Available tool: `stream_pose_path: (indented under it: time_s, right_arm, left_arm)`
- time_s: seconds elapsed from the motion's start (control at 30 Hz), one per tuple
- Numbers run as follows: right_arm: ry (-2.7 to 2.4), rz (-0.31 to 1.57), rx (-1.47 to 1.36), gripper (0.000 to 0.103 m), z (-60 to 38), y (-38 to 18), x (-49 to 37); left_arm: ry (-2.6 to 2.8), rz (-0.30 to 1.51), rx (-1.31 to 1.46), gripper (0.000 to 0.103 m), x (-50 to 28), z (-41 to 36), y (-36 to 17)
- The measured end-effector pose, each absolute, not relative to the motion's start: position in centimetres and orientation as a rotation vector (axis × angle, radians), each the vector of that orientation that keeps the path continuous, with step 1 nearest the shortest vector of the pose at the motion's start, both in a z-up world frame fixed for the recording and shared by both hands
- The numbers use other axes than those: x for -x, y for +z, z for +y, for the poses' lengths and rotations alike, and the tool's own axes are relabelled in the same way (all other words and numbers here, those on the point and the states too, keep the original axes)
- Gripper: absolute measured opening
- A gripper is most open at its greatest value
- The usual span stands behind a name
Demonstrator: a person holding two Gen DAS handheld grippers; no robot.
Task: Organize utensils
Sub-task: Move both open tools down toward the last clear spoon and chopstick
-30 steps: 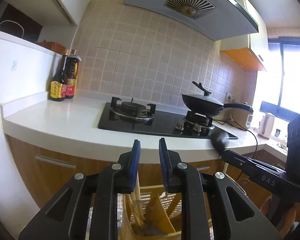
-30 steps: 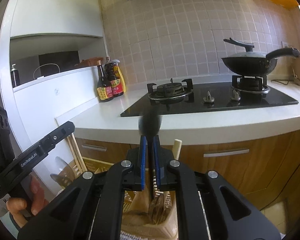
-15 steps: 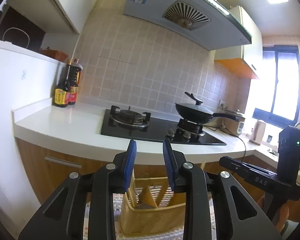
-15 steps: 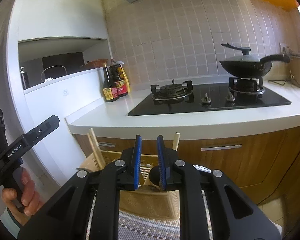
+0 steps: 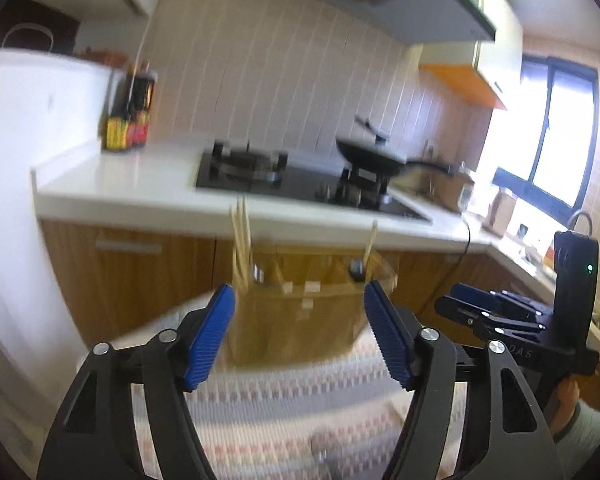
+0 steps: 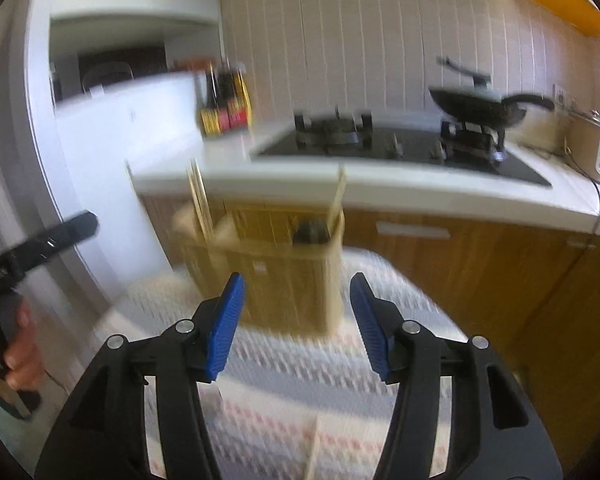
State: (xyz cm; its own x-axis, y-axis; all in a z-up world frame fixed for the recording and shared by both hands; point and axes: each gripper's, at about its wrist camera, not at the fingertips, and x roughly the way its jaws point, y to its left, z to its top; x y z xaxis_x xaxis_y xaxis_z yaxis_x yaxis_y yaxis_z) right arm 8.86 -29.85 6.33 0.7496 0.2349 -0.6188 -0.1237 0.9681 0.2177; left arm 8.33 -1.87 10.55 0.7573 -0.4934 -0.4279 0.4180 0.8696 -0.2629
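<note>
With both tools empty, I hold the left gripper (image 5: 296, 336) and right gripper (image 6: 296, 320) spread wide, each framing the holder (image 6: 276, 276) at twelve o'clock on the mat (image 6: 300, 392). Chopsticks (image 5: 241, 248) stand inside. Only the right view shows a stick (image 6: 314, 454) at six o'clock.

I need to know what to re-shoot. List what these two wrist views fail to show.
- Utensil holder contents: motion blur in both views; only chopsticks stand out.
- Bottle labels: smeared, unreadable.
- Thin stick on the striped mat: cut off by the right view's bottom edge.
- Right gripper in the left view: edge-on, opening unclear there.
</note>
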Motion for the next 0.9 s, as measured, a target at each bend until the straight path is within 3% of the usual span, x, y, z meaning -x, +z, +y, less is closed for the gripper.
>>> stream_pose_path:
  time_s: [0.3, 0.53, 0.67, 0.73, 0.9]
  right_arm:
    - [0.179, 1.173, -0.18, 0.051, -30.0, -0.8, -7.8]
    - [0.216, 1.394, -0.237, 0.051, -29.9, -4.6, -6.4]
    - [0.22, 1.475, -0.208, 0.036, -29.3, -5.7, -6.0]
    - [0.232, 1.511, -0.201, 0.034, -28.8, -6.3, -5.7]
    - [0.222, 1.551, -0.169, 0.03, -27.6, -6.9, -5.5]
  left_arm:
    - [-0.561, 0.866, 0.168, 0.066, -8.1, -2.6, 4.3]
    - [-0.604, 1.138, 0.052, 0.064, -8.1, -6.0, -1.0]
    - [-0.611, 1.239, 0.007, 0.058, -8.2, -7.6, -3.5]
    - [-0.614, 1.261, -0.027, 0.051, -8.3, -8.2, -4.1]
    - [-0.595, 1.264, -0.098, 0.046, -8.3, -9.7, -4.3]
